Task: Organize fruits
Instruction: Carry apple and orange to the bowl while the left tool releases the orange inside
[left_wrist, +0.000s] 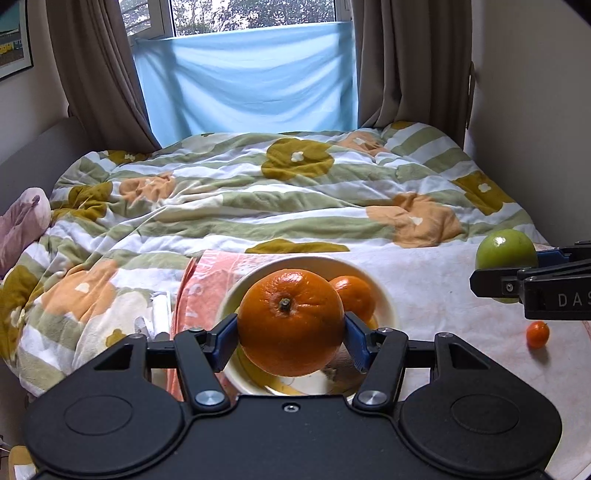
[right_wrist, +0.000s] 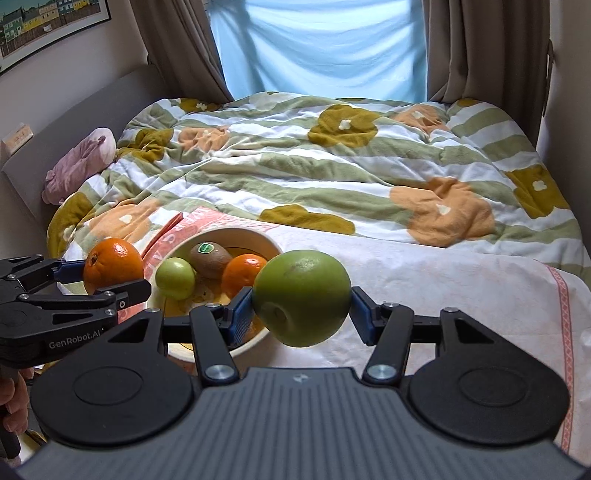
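Note:
My left gripper (left_wrist: 291, 338) is shut on a large orange (left_wrist: 291, 322) and holds it above the near side of a cream bowl (left_wrist: 384, 295). The orange also shows in the right wrist view (right_wrist: 112, 264), left of the bowl (right_wrist: 271, 243). My right gripper (right_wrist: 301, 314) is shut on a big green apple (right_wrist: 302, 297), held just right of the bowl; it shows in the left wrist view (left_wrist: 504, 251). The bowl holds a small green apple (right_wrist: 175, 277), a kiwi (right_wrist: 214, 260) and a smaller orange (right_wrist: 242, 273).
A tiny orange fruit (left_wrist: 537, 334) lies on the white towel (left_wrist: 443, 295) to the right of the bowl. A pink patterned cloth (left_wrist: 210, 280) lies under the bowl. A floral duvet (left_wrist: 258, 192) covers the bed behind. A pink plush (right_wrist: 81, 162) lies far left.

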